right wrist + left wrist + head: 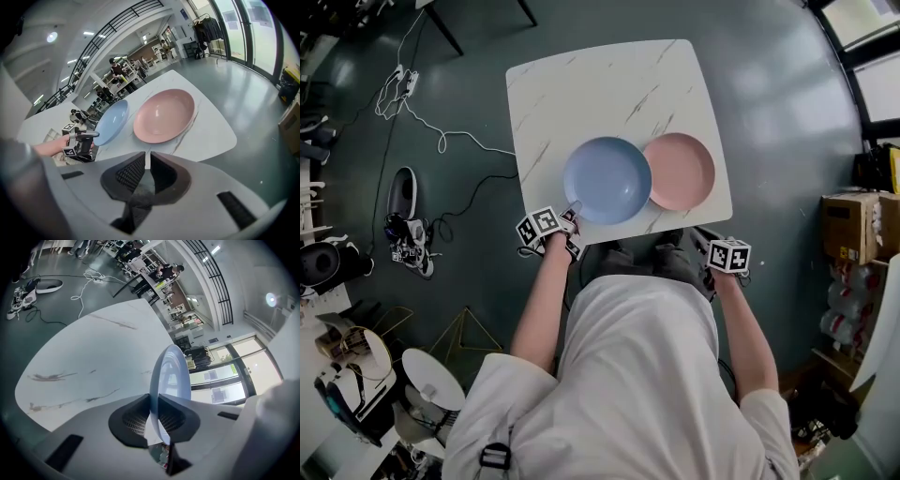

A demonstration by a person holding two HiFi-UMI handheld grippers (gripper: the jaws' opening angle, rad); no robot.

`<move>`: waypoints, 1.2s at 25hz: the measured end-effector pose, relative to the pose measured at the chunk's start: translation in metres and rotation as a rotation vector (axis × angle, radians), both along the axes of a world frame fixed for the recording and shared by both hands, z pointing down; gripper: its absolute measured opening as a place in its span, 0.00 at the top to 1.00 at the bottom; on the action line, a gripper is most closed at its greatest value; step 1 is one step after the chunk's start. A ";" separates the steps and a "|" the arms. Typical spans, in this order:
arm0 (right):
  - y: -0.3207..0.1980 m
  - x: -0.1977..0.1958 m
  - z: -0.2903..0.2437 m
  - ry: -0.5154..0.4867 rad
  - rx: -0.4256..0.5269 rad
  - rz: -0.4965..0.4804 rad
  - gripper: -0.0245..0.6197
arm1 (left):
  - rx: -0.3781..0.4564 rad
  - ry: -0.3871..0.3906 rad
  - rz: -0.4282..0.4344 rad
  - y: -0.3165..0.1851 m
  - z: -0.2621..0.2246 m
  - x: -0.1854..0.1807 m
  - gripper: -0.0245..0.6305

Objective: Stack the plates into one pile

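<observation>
Left tongs (154, 405) grip blue plate (171, 375) at rim.

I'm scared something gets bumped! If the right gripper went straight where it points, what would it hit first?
Probably the white table, just short of the pink plate; the right gripper might reach the plate's rim instead, since depth is unclear.
</observation>
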State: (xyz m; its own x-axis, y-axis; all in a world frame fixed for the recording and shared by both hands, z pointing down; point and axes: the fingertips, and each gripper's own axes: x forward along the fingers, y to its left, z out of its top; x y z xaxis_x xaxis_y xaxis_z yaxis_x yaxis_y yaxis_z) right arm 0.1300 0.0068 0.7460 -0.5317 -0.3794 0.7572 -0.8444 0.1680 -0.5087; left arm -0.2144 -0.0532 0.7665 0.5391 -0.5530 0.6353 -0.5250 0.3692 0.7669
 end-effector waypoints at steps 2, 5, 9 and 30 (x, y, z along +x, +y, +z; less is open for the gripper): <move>0.000 0.011 0.004 0.001 -0.010 -0.001 0.88 | 0.003 -0.011 0.018 -0.002 -0.002 0.013 0.89; -0.002 0.029 0.008 0.000 -0.017 -0.004 0.89 | 0.004 -0.020 0.032 -0.002 -0.007 0.034 0.89; -0.007 0.058 0.010 -0.010 -0.024 0.017 0.88 | 0.008 -0.010 0.032 -0.004 -0.013 0.066 0.89; -0.012 0.161 0.020 -0.069 -0.062 -0.026 0.88 | -0.038 -0.139 0.003 -0.028 0.004 0.205 0.88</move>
